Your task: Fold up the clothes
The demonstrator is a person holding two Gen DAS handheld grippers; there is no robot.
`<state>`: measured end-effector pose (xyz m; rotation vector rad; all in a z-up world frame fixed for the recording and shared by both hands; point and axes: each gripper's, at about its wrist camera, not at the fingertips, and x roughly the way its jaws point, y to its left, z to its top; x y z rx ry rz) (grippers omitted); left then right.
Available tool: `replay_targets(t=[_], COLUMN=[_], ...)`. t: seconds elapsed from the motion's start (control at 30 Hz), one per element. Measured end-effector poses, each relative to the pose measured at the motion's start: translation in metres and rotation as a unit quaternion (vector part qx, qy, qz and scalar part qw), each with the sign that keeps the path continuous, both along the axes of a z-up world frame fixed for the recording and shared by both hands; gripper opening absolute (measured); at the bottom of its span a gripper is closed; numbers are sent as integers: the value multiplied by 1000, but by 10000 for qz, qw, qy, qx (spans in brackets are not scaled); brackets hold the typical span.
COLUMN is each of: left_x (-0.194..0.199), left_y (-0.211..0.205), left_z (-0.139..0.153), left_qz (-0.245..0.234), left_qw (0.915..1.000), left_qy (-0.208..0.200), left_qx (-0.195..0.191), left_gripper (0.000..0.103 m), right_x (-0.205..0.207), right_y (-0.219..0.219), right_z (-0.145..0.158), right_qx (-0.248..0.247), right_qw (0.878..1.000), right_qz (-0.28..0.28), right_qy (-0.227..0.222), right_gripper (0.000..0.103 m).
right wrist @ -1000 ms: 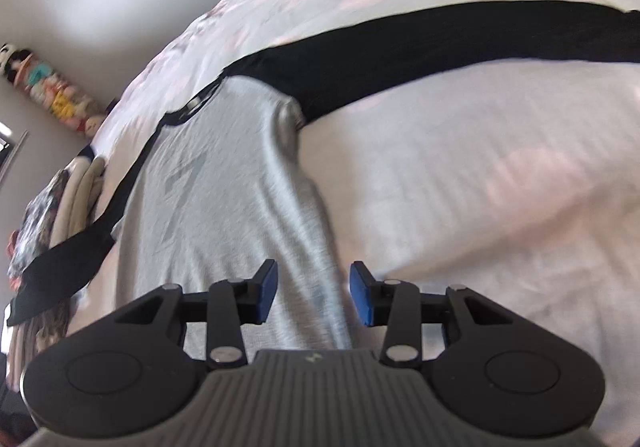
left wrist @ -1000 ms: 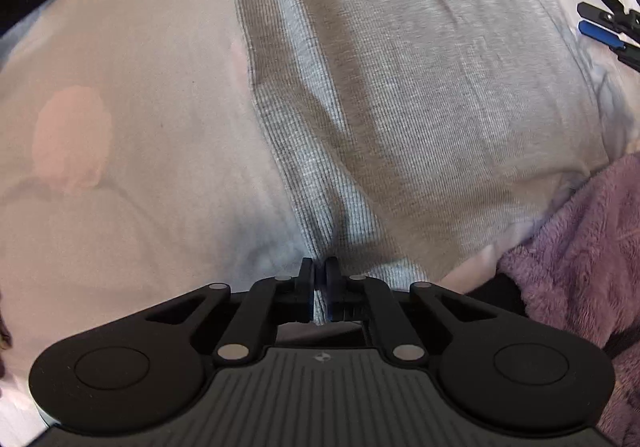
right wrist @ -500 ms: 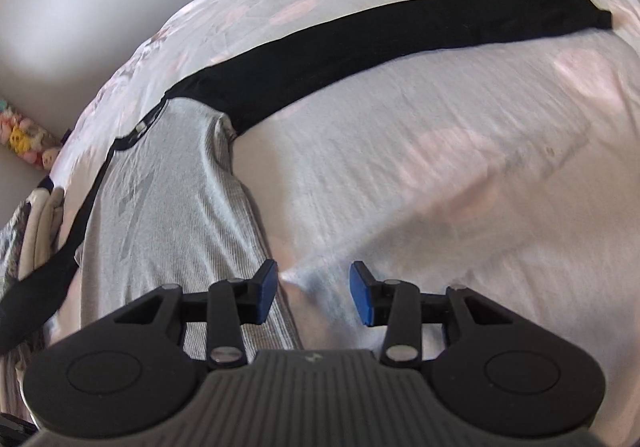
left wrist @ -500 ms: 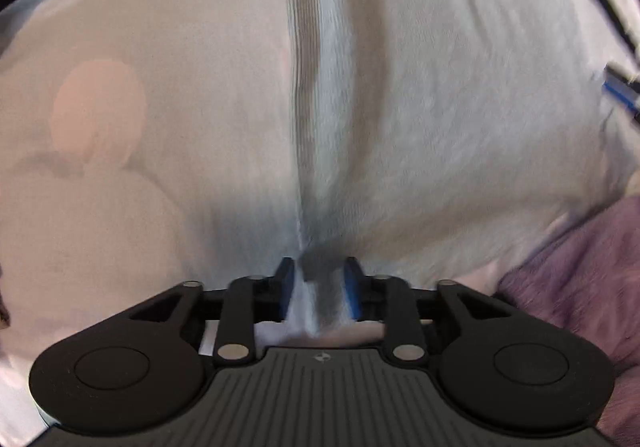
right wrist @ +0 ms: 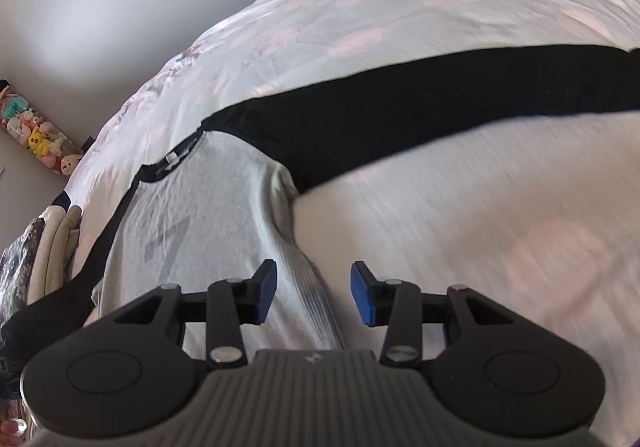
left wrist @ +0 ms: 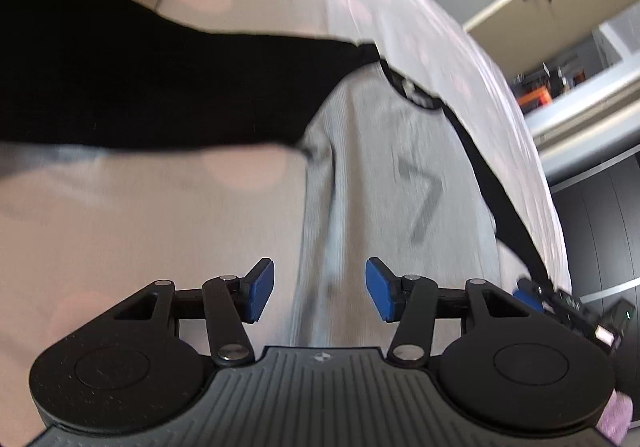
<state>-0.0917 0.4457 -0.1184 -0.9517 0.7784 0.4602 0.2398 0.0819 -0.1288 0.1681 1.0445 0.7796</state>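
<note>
A grey ribbed shirt [left wrist: 400, 187] with black sleeves and a black collar lies flat on the bed, chest print up. My left gripper [left wrist: 320, 293] hovers over the lower left part of its body. Its jaws are opening and the pads touch no cloth. One black sleeve [left wrist: 140, 79] stretches out to the left. In the right wrist view the shirt [right wrist: 200, 215] runs away from me and the other sleeve [right wrist: 400, 127] stretches right. My right gripper [right wrist: 313, 297] stands open above the shirt's right side edge, holding nothing. Its blue pad shows at the left wrist view's right edge [left wrist: 524, 295].
The bedspread [right wrist: 480, 227] is pale with pink dots. A pile of folded clothes [right wrist: 52, 247] lies at the bed's left edge, with plush toys [right wrist: 36, 135] against the wall. Shelves [left wrist: 580, 87] stand beyond the bed. A purple fleece [left wrist: 616, 419] shows at the lower right.
My left gripper let go of the grey shirt's edge, its jaws spread, and it swung and tilted up so the whole shirt shows. The right gripper shifted a little and stayed open.
</note>
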Motion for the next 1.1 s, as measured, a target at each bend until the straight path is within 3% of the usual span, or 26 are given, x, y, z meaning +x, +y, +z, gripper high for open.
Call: replay_targets(t=[0.2,0.4,0.57,0.63,0.67,0.7,0.77,0.87,0.93,1.1], left_x=[30,47,48,47,46,45,40,33,30,33], left_y=[26,42,49,50,50,51,51,49,51,54], left_z=[-17,-31,-38,-42,-42,-42,-40,-25,-21,-31], left_qz=[722,1059,1319,1434,1460,1485,1539,1628,1671,1536], left_qw=[9965,9932,9887,9863,9857,9851,9828,9745,9718,9741], left_qy=[-346,-345,-585,-648,-623,-596,-579,-497,-421,-132], left_qx=[226,340,415,491,564,638,840,1465,1612,1657], left_gripper=[46,44,43,35,24,19,4,1,1,1], right_x=[27,55,73,77,78,78,77,74,69,73], right_y=[41,61,59,57,56,55,51,48,52,53], right_z=[-9,-26,-35,-39,-40,-41,-38,-26,-15,-27], right_qx=[30,112,465,598,584,563,530,465,248,138], right_qw=[9999,9987,9955,9936,9935,9934,9935,9930,9914,9929], right_qz=[-104,-443,-689,-795,-841,-887,-965,-1051,-996,-925], right_qy=[31,235,451,533,503,469,277,-278,-807,-730], right_gripper=[44,44,44,36,31,17,10,7,4,4])
